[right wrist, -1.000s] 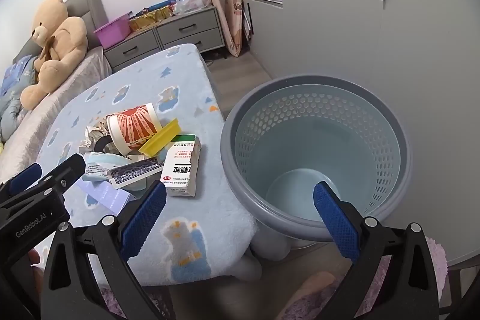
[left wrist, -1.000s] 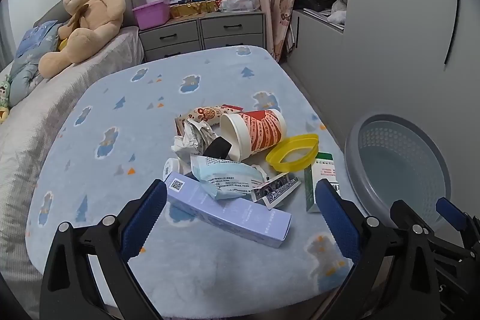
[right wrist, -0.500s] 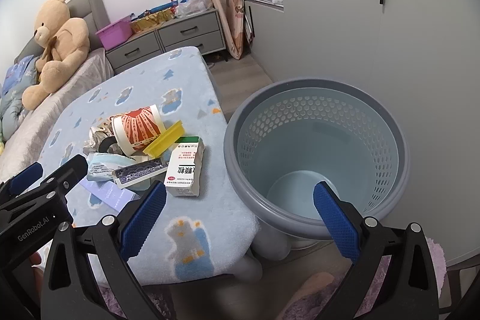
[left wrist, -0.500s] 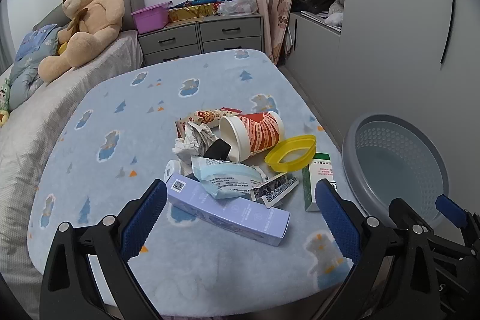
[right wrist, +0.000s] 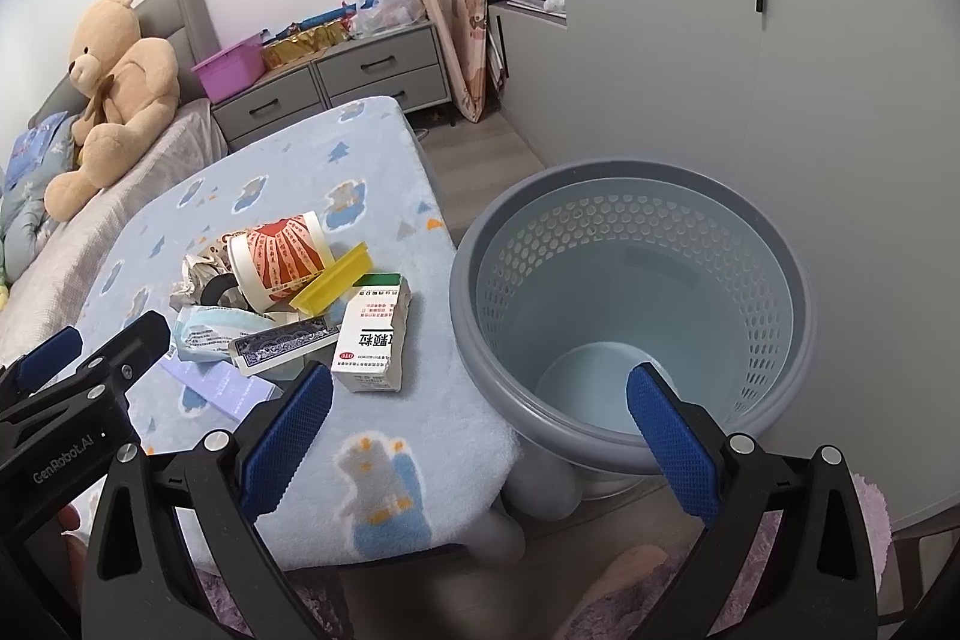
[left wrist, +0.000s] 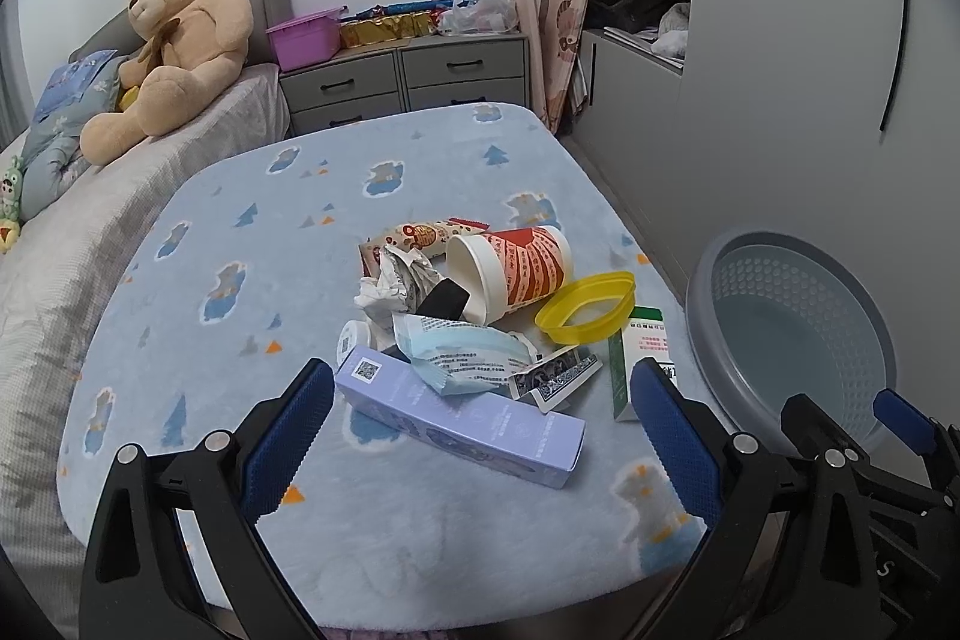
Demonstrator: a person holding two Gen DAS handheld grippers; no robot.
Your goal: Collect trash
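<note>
A heap of trash lies on the blue patterned table (left wrist: pixel 252 280): a red-and-white paper cup (left wrist: pixel 516 271) on its side, a yellow lid (left wrist: pixel 585 307), a lilac box (left wrist: pixel 462 418), a face-mask packet (left wrist: pixel 465 349), crumpled paper (left wrist: pixel 393 283) and a white-and-green medicine box (left wrist: pixel 642 349). The medicine box (right wrist: pixel 372 334) and cup (right wrist: pixel 282 259) also show in the right wrist view. A grey-blue perforated bin (right wrist: pixel 636 310) stands on the floor right of the table, empty. My left gripper (left wrist: pixel 480 436) is open over the table's near edge, empty. My right gripper (right wrist: pixel 480 436) is open and empty, near the bin.
A bed with a teddy bear (left wrist: pixel 168 40) lies at the left. Grey drawers (left wrist: pixel 408 76) with clutter stand at the back. A white wardrobe wall (left wrist: pixel 780 70) runs along the right, close behind the bin. A purple rug (right wrist: pixel 870 508) lies below.
Both grippers have pulled back and risen slightly, so the table and bin look a little farther away. Nothing was taken hold of; both stay open.
</note>
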